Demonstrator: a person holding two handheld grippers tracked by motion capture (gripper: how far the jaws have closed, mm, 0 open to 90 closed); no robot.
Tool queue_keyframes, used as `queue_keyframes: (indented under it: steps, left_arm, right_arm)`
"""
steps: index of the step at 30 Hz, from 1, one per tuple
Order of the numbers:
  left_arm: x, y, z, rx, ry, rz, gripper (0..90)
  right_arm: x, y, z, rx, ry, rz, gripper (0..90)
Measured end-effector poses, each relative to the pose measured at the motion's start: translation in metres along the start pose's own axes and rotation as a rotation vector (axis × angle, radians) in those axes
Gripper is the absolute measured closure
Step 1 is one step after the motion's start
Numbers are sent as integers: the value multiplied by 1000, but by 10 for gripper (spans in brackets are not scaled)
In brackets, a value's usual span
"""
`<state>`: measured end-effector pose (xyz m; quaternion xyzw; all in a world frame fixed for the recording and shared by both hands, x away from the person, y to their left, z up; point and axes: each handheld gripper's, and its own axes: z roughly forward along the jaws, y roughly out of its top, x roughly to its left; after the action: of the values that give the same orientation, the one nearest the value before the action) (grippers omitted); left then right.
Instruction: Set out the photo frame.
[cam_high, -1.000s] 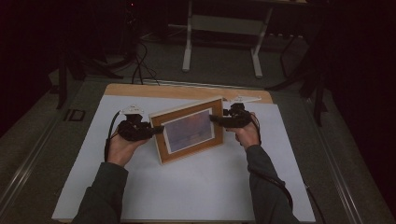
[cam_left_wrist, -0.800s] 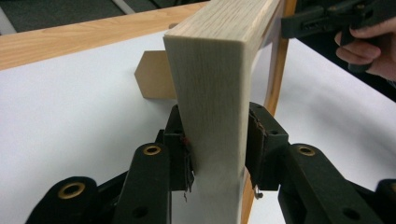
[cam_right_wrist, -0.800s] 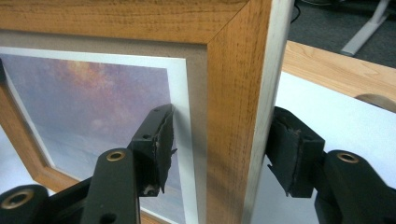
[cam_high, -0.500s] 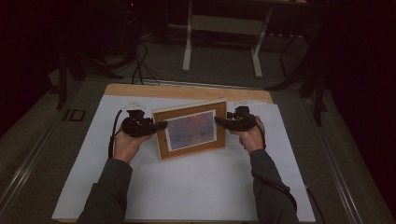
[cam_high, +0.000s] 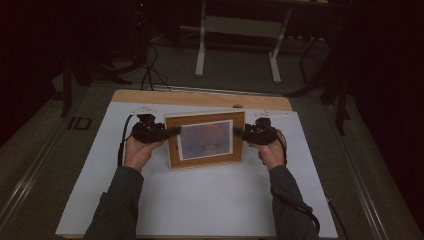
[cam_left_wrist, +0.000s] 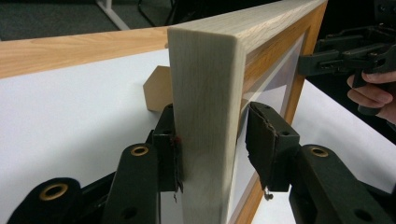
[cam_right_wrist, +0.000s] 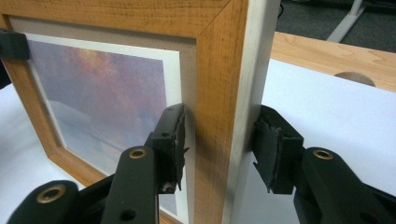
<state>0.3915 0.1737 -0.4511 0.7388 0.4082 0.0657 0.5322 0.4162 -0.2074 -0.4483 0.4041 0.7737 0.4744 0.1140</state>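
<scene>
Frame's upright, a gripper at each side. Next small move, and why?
Probably finish closing the right gripper on the frame. Its jaws have just been closing and straddle the edge, a gap at the front pad; the left gripper's jaws have just been opening round the other edge, so nothing grips it.

Picture frame (cam_left_wrist: 210, 116): lower edge cut off in both gripper views. Rear stand (cam_left_wrist: 156, 88) mostly hidden behind the frame. Printed scene too blurred to be identified. Forearms cropped at the high view's bottom.
</scene>
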Motion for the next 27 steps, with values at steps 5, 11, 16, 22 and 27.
queue_keyframes:
  steps: [5,11,16,22,27]
  left_arm:
    - [2,1,4,-1,-17,7,583]
    - [3,3,9,-4,-32,21,576]
    - [3,7,13,5,-43,31,567]
    - [3,9,17,11,-47,36,556]
    - [3,10,18,13,-50,35,553]
  right_arm:
    - [2,-3,-5,2,-19,8,573]
    - [4,-7,-11,0,-38,13,583]
    - [4,-10,-17,1,-50,21,593]
    - [4,-14,-21,-8,-57,28,602]
    - [5,-15,-22,-12,-61,30,603]
